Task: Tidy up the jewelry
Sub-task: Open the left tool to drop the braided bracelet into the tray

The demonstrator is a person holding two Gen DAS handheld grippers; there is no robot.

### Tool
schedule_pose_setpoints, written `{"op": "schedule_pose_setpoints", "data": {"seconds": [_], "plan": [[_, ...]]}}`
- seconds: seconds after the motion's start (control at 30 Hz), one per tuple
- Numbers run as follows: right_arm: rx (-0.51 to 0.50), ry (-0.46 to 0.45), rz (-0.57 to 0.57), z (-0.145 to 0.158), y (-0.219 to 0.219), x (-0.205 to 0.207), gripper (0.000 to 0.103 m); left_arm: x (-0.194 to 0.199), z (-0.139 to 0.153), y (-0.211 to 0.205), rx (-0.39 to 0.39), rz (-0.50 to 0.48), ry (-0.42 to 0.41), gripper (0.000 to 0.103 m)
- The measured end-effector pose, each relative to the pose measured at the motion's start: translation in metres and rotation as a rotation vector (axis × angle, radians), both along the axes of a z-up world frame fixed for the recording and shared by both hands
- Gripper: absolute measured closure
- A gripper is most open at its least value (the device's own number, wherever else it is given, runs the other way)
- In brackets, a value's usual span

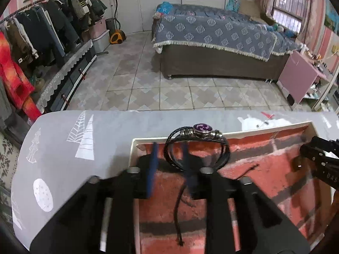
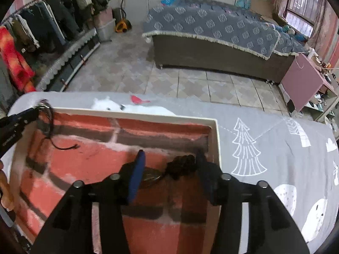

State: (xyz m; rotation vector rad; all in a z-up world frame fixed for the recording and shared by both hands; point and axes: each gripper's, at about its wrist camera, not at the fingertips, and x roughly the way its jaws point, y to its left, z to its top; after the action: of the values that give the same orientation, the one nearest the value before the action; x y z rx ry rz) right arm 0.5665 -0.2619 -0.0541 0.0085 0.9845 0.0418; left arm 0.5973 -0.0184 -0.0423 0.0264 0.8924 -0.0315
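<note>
Grey cloth; tray. Braided black bracelet hooked on left gripper, jaws apart. Right gripper wide open around knobbly dark beads.

beyond my grey tablecloth i saw a blue-covered bed, a full clothes rack and a tiled floor.

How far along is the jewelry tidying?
Midway, it seems. Nothing looks finally settled yet. In hand: the left gripper has one finger through a black braided leather bracelet with a purple round charm, above the white-rimmed tray lined in brick-red. Left: the right gripper is open around a dark beaded piece lying in the tray.
</note>
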Motion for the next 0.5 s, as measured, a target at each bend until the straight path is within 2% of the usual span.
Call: {"op": "schedule_pose_setpoints", "data": {"seconds": [0.07,0.27,0.33,0.4,0.5], "plan": [[0.009,-0.027,0.004,0.013,0.001,-0.008,0.047,-0.009,0.012,0.002,0.0,0.002,-0.034,0.049],[0.029,-0.16,-0.002,0.06,-0.002,-0.055,0.028,-0.05,0.051,0.005,-0.002,0.001,-0.124,0.03],[0.026,-0.199,-0.009,0.07,-0.003,-0.075,0.026,-0.073,0.066,0.006,-0.004,-0.001,-0.162,0.024],[0.024,-0.228,-0.018,0.077,-0.005,-0.094,0.018,-0.093,0.077,0.007,0.004,-0.003,-0.193,0.015],[0.007,-0.279,-0.011,0.089,-0.005,-0.128,0.015,-0.13,0.091,0.007,0.017,-0.024,-0.24,0.008]]}}
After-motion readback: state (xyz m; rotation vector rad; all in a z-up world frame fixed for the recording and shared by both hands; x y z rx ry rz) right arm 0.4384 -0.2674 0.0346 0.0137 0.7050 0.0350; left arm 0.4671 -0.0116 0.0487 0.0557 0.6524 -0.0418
